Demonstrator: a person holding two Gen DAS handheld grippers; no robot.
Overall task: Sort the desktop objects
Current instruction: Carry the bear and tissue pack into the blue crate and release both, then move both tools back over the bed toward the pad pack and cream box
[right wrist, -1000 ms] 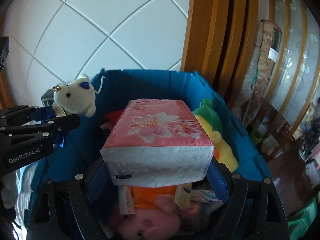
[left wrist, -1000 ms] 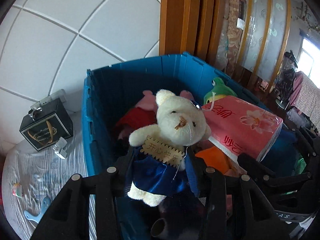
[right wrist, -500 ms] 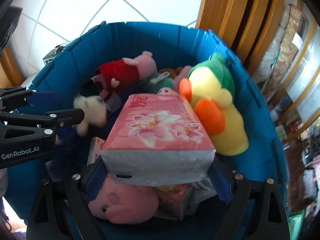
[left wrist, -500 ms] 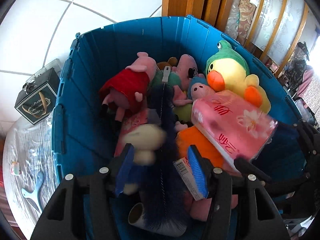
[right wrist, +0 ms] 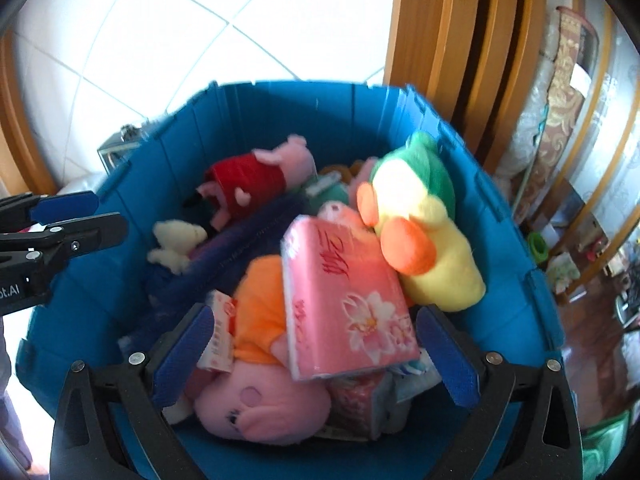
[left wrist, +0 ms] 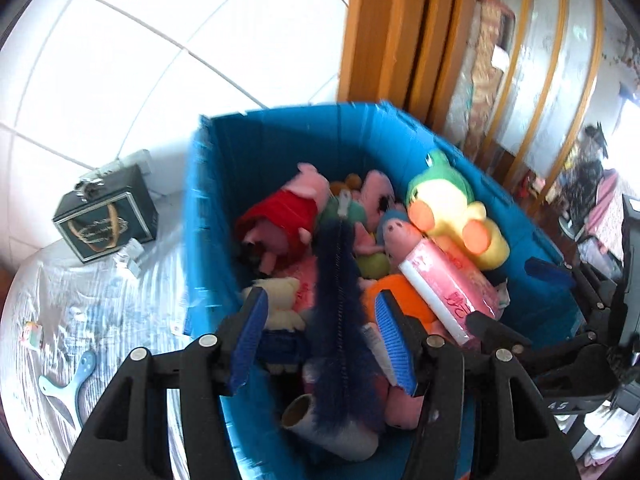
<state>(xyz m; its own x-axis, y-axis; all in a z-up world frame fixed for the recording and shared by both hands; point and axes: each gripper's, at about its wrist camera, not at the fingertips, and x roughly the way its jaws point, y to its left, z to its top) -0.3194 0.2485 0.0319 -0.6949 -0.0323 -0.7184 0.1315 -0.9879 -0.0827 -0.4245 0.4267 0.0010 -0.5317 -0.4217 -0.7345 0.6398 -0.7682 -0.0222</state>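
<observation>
A blue bin [left wrist: 208, 216] full of soft toys fills both views. The white teddy bear in a blue dress [left wrist: 282, 300] lies inside it by the left wall, just beyond my left gripper [left wrist: 320, 332], which is open and presses on nothing. The same bear [right wrist: 178, 240] shows in the right wrist view, past the left gripper [right wrist: 110, 216]. The pink tissue pack [right wrist: 344, 296] rests tilted on the toys, leaning on the yellow duck [right wrist: 420, 240]. My right gripper [right wrist: 316, 356] hangs above it, its jaws opening wide, pads clear of the pack.
In the bin are a pig in a red dress [left wrist: 288, 216], a dark blue brush [left wrist: 340, 300], a roll [left wrist: 320, 428] and a pink pig [right wrist: 256, 400]. Left of the bin, a black gift bag [left wrist: 106, 216] and blue-handled scissors [left wrist: 76, 376] lie on white cloth. A wooden frame [left wrist: 392, 32] stands behind.
The left gripper let go of the bear, which dropped into the bin. The right gripper's jaws widened and the tissue pack fell from them onto the toys.
</observation>
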